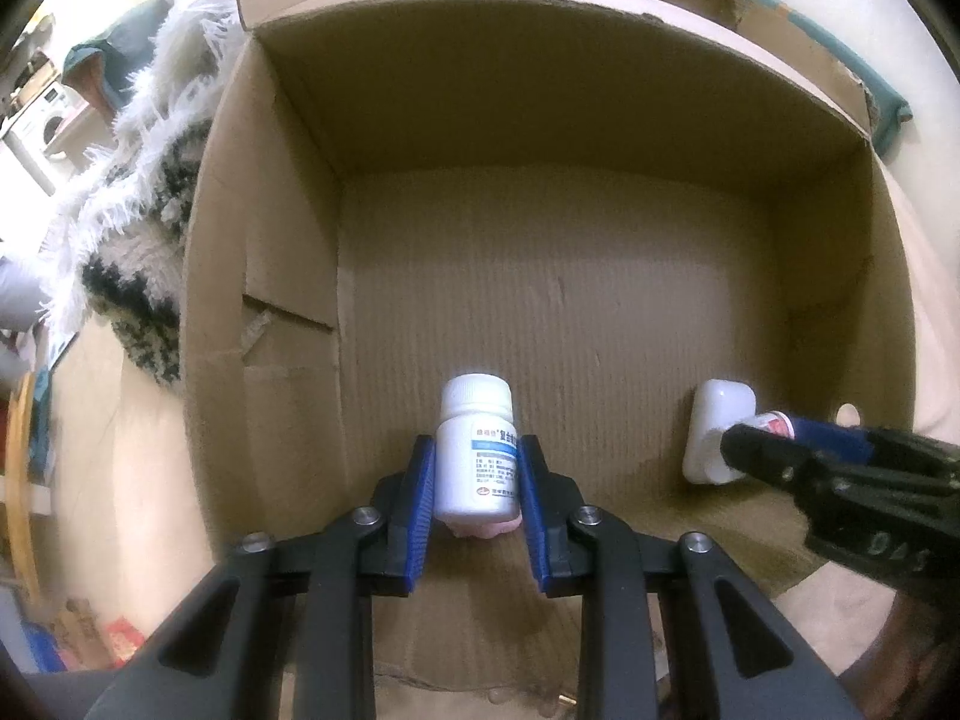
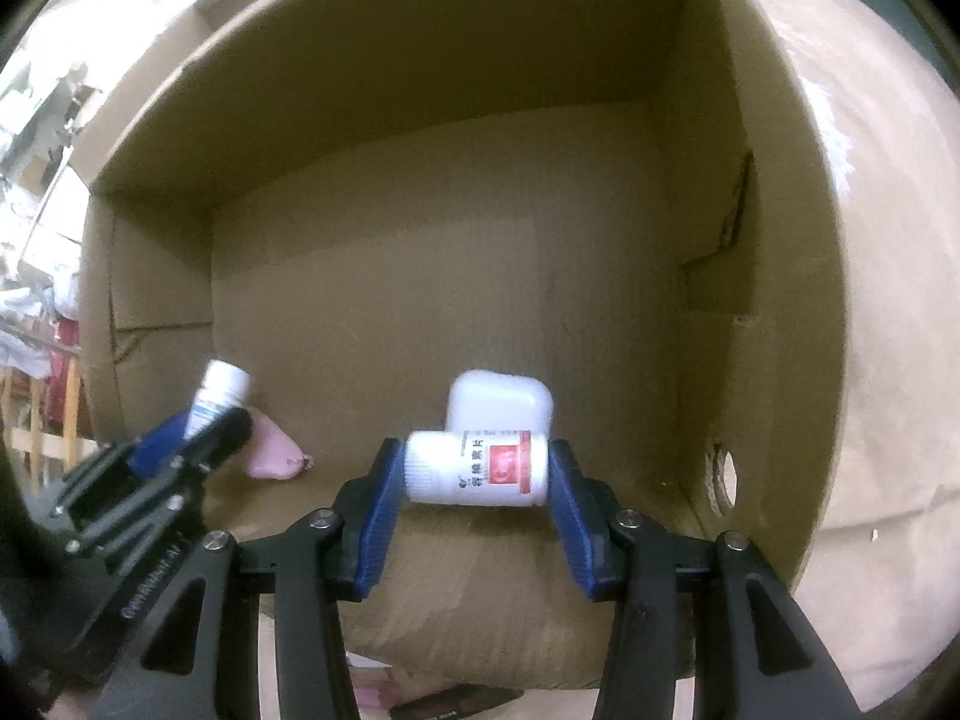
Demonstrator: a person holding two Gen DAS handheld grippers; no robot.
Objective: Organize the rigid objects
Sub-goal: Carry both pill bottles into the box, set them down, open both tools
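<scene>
A: What do I have on the left?

B: My left gripper (image 1: 477, 468) has its pads tight on an upright white bottle with a blue label (image 1: 477, 450), low in the cardboard box (image 1: 252, 252). Its own camera hides all but a pink sliver beneath; the right camera shows a pink object (image 2: 273, 447) on the floor there.

A: And right?

B: My right gripper (image 2: 477, 471) brackets a sideways red-label bottle (image 2: 477, 468); the left pad meets the cap, the right I cannot tell. A white case (image 2: 498, 402) lies just beyond.
</scene>
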